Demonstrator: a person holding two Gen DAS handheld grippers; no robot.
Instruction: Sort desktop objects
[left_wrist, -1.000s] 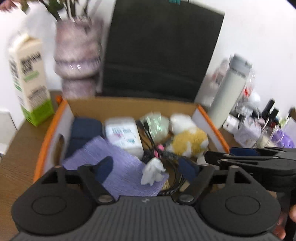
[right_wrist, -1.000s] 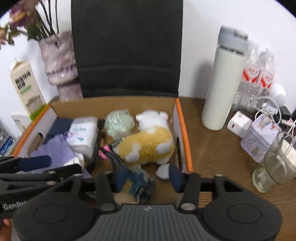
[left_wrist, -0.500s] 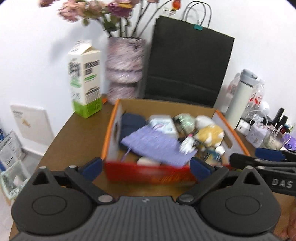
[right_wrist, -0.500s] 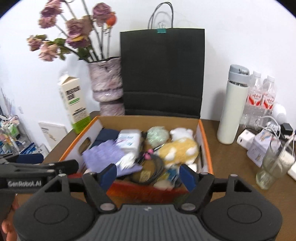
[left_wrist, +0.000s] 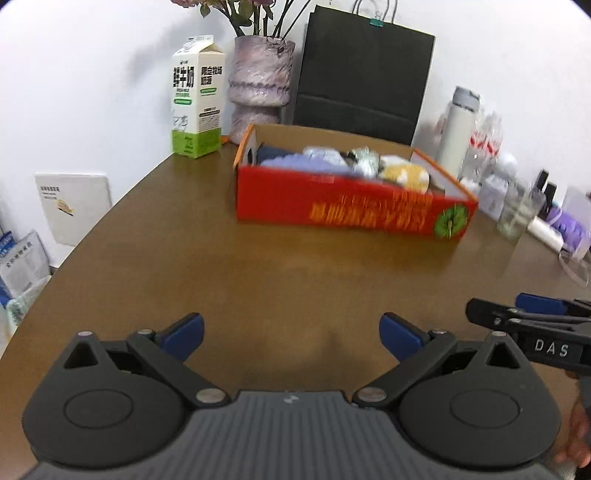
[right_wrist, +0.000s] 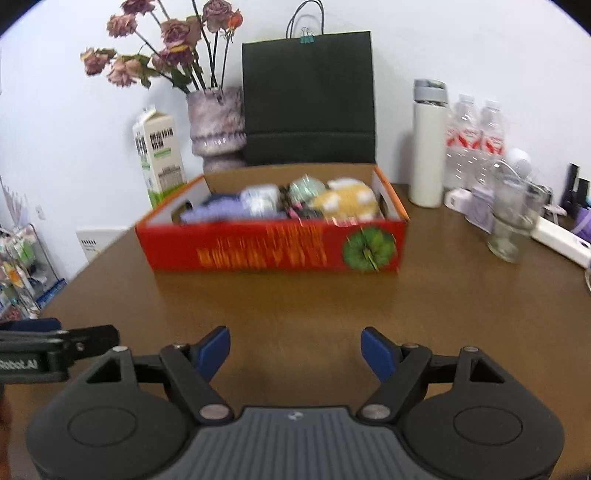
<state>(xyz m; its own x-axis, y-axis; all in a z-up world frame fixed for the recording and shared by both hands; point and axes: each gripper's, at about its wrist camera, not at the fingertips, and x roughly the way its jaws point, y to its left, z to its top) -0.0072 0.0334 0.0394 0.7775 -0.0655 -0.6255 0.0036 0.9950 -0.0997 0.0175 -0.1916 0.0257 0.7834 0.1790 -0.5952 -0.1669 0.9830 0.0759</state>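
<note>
On the brown desk (right_wrist: 295, 295) a red cardboard box (right_wrist: 273, 247) sits near the back, well apart from both pairs of tongs. Inside it lie a purple cloth (right_wrist: 214, 213), a white packet (right_wrist: 260, 197), a pale green bundle (right_wrist: 306, 188) and a yellow-and-white plush toy (right_wrist: 345, 199), packed side by side. The left tongs (left_wrist: 291, 334) hover low over bare wood with their blue tips spread wide and nothing between them. The right tongs (right_wrist: 295, 349) do the same, spread and empty, just beside the left pair. Behind the box stand a milk carton (left_wrist: 197, 99), a mottled vase (right_wrist: 216, 125) of dried flowers and a black paper bag (right_wrist: 308, 96). To the right of the box are a white flask (right_wrist: 428, 144), water bottles (right_wrist: 474, 140) and a glass (right_wrist: 511, 221).
</note>
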